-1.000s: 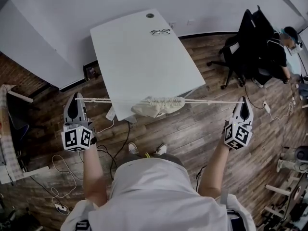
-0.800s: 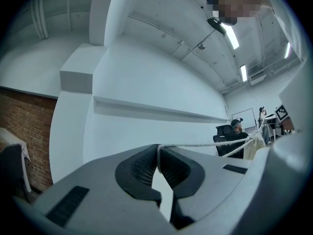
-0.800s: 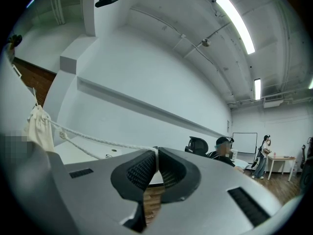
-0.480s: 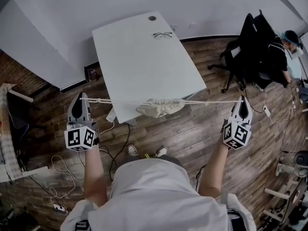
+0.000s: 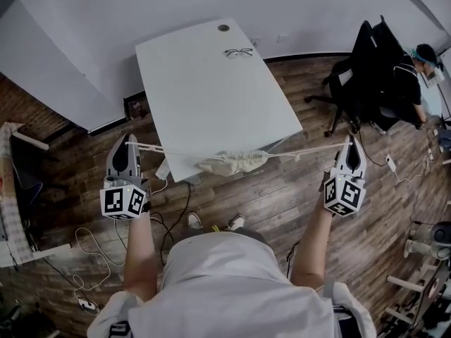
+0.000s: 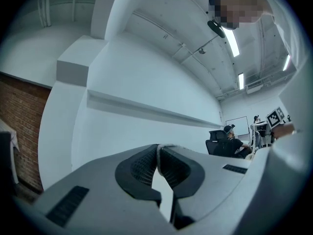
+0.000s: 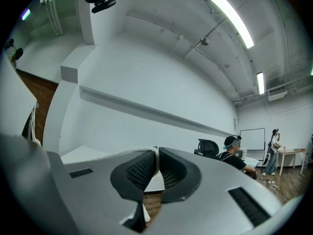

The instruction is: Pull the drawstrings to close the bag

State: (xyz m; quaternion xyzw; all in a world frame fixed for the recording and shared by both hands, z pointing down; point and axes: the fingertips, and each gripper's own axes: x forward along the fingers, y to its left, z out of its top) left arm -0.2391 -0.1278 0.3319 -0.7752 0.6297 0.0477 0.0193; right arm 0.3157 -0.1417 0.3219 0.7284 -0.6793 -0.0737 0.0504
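Cinched cream cloth bag [image 5: 233,163] at white tabletop [image 5: 204,83] edge, midway between left hand-held gripper [image 5: 130,140] and right hand-held gripper [image 5: 350,142], both pinching white cord drawstrings [image 5: 310,148].

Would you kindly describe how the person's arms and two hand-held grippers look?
The left hand-held gripper and right hand-held gripper are alike: pale grey bodies tapering to dark tips, each with a cube of black-and-white square markers at the rear. Their jaws carry black ribbed pads. The person wears a light short-sleeved shirt; the forearms are bare.
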